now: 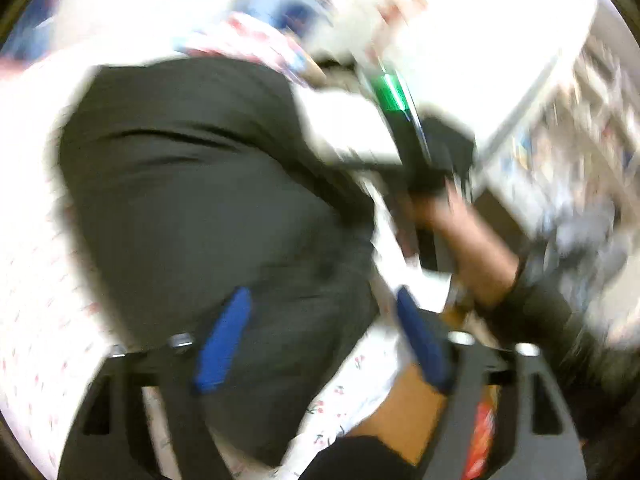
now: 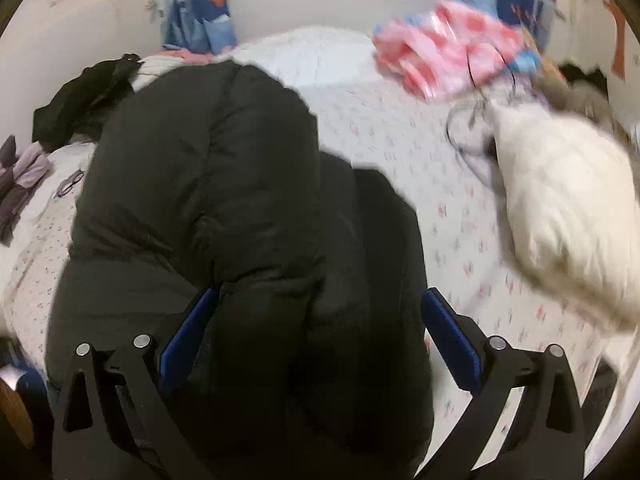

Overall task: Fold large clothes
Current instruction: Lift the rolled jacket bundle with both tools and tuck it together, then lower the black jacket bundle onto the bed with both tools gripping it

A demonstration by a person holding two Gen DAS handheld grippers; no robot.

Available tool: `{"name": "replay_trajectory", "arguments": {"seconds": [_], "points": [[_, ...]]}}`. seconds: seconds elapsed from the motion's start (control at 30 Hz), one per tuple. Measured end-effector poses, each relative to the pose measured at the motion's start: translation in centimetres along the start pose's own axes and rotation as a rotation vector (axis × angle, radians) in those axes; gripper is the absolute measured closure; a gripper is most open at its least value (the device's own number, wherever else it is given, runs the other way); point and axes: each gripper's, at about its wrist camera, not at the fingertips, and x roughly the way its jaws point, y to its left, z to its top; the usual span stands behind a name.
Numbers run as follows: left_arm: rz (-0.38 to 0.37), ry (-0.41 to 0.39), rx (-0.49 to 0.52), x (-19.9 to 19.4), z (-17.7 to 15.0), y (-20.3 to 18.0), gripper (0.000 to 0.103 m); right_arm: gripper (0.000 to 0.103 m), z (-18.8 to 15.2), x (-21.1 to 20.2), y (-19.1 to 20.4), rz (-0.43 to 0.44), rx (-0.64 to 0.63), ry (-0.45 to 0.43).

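Right wrist view: both grippers, right gripper (image 2: 320, 336) and left gripper (image 1: 320, 340), stand released over the folded black puffer jacket (image 2: 208, 184) on the bed (image 2: 460, 208); next, I judge, regrip an edge.

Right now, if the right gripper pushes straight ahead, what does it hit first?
Most likely the black puffer jacket: its bulk already sits between the right gripper fingers and fills the path ahead. Depth unclear.

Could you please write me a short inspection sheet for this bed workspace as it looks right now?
Surface: bed sheet, white with small print.
Job's things: black puffer jacket, bunched on the sheet.
Clutter: cream pillow; pink packet; dark garment; glasses.
Grippers: left gripper open above jacket; right gripper straddles jacket, grip unclear.
Cables: thin dark cord by pillow.
Surroundings: blue curtain, pale wall.
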Motion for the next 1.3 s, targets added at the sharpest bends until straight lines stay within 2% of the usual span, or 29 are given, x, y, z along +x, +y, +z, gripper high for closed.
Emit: {"name": "replay_trajectory", "arguments": {"seconds": [0.07,0.1,0.13,0.17,0.23,0.3,0.33,0.4,0.43,0.5,0.57,0.63,0.67,0.77,0.8,0.83,0.87,0.93,1.0,1.03,1.1,1.13,1.17,1.23,1.3], "points": [[0.055,-0.094,-0.195,-1.8,0.0,4.9,0.011,0.006,-1.4,1.1,-1.7,0.075,0.071,0.060],[0.062,-0.116,-0.292,-1.9,-0.2,7.2,0.010,0.006,-1.6,1.7,-2.5,0.127,0.114,0.082],[0.042,-0.122,-0.415,-1.4,-0.6,10.2,0.010,0.006,-2.0,2.1,-3.0,0.169,0.146,0.098],[0.023,-0.101,-0.497,-0.2,-0.9,12.3,0.010,0.006,-2.8,3.1,-3.3,0.252,0.209,0.129],[-0.013,-0.022,-0.555,3.3,-1.5,14.1,0.010,0.006,-4.0,4.0,-3.4,0.330,0.276,0.150],[-0.118,0.012,-0.589,5.9,-1.5,14.2,0.009,0.006,-5.2,3.9,-2.7,0.361,0.328,0.140],[-0.111,0.013,-0.575,6.0,-0.9,13.5,0.009,0.006,-5.6,4.1,-2.8,0.398,0.372,0.133],[-0.066,0.031,-0.461,5.3,1.7,10.8,0.009,0.006,-7.8,4.3,-1.8,0.564,0.505,0.109],[-0.036,0.038,-0.408,4.4,2.8,9.7,0.009,0.006,-8.6,4.2,-1.1,0.606,0.535,0.093],[0.049,0.091,-0.311,3.1,4.4,8.2,0.009,0.006,-10.2,4.1,1.9,0.686,0.511,0.113],[0.108,0.161,-0.249,1.6,4.6,7.7,0.009,0.006,-11.2,3.9,3.1,0.720,0.471,0.144],[0.179,0.209,-0.217,0.3,4.0,7.3,0.009,0.006,-12.0,2.6,2.9,0.659,0.409,0.143],[0.207,0.208,-0.211,0.0,3.9,7.2,0.009,0.006,-12.4,2.0,2.5,0.618,0.396,0.131],[0.249,0.169,-0.208,1.1,4.4,6.8,0.009,0.006,-12.9,-0.7,0.9,0.464,0.368,0.094],[0.266,0.154,-0.194,2.1,4.6,6.4,0.009,0.006,-12.4,-2.3,0.6,0.374,0.340,0.056],[0.286,0.148,-0.174,3.1,4.6,5.8,0.008,0.006,-11.8,-3.6,0.6,0.311,0.311,0.017],[0.318,0.149,-0.144,4.3,4.5,5.2,0.007,0.006,-10.7,-5.8,0.8,0.247,0.265,-0.063],[0.346,0.158,-0.122,6.2,4.2,4.2,0.007,0.006,-8.1,-9.6,1.8,0.160,0.176,-0.220],[0.379,0.142,-0.084,6.5,3.8,3.2,0.007,0.006,-6.0,-11.4,3.3,0.076,0.091,-0.325],[0.387,0.138,-0.076,6.4,3.8,3.1,0.007,0.006,-4.8,-11.3,4.1,0.013,0.043,-0.343],[0.408,0.126,-0.071,6.6,3.6,3.5,0.007,0.006,-3.1,-8.3,3.9,-0.098,0.019,-0.293],[0.415,0.122,-0.066,6.9,3.3,3.8,0.007,0.006,-2.8,-5.6,2.6,-0.102,0.062,-0.233],[0.417,0.112,-0.054,6.7,3.0,3.7,0.007,0.006,-3.8,-3.3,0.2,-0.065,0.136,-0.180],[0.402,0.100,-0.015,6.6,2.7,3.6,0.007,0.006,-6.8,2.3,-4.1,0.070,0.326,-0.061],[0.411,0.098,0.034,6.7,2.8,2.8,0.007,0.006,-9.5,4.6,-6.3,0.152,0.439,-0.052]]}}
